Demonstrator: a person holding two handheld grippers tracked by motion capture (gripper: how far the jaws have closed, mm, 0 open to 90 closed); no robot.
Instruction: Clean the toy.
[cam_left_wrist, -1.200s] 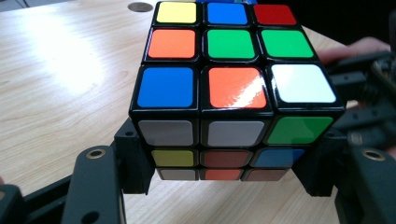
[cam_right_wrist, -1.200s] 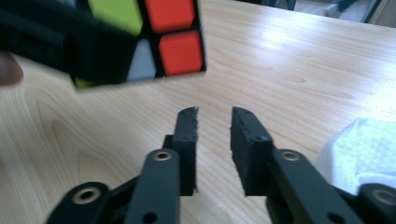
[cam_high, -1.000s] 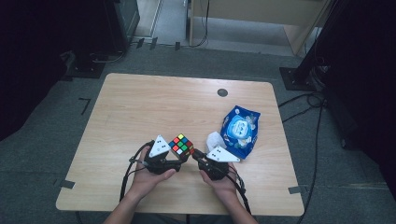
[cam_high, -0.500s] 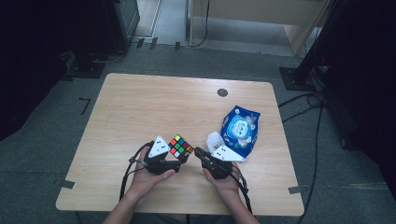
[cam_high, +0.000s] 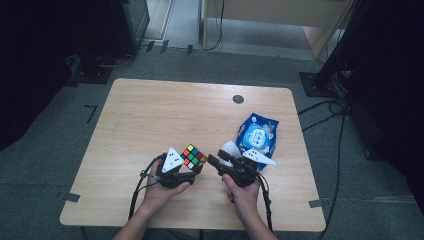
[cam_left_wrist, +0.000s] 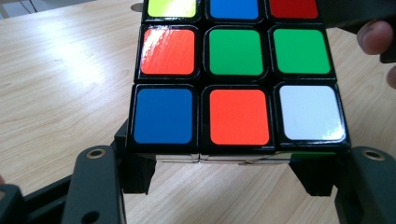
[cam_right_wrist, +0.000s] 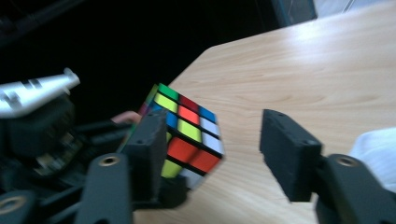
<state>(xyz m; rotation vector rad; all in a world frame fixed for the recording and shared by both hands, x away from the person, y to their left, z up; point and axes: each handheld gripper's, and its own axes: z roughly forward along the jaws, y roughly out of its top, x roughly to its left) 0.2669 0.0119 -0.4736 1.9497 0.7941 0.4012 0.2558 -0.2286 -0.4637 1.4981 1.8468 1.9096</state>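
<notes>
Tongs first: my left gripper (cam_high: 192, 169) is clamping the puzzle cube (cam_high: 194, 156) by its lower layer near the tabletop's (cam_high: 150, 115) front edge, while my right gripper (cam_right_wrist: 212, 154) has just been opening, nothing between its pads. I'm judging the cube light, rigid and slick-faced, so I'm taking it across flat opposite faces.

My left gripper (cam_left_wrist: 232, 184) clamps the colour cube (cam_left_wrist: 236, 79) by its near edge above the wooden table (cam_left_wrist: 60, 79).
</notes>
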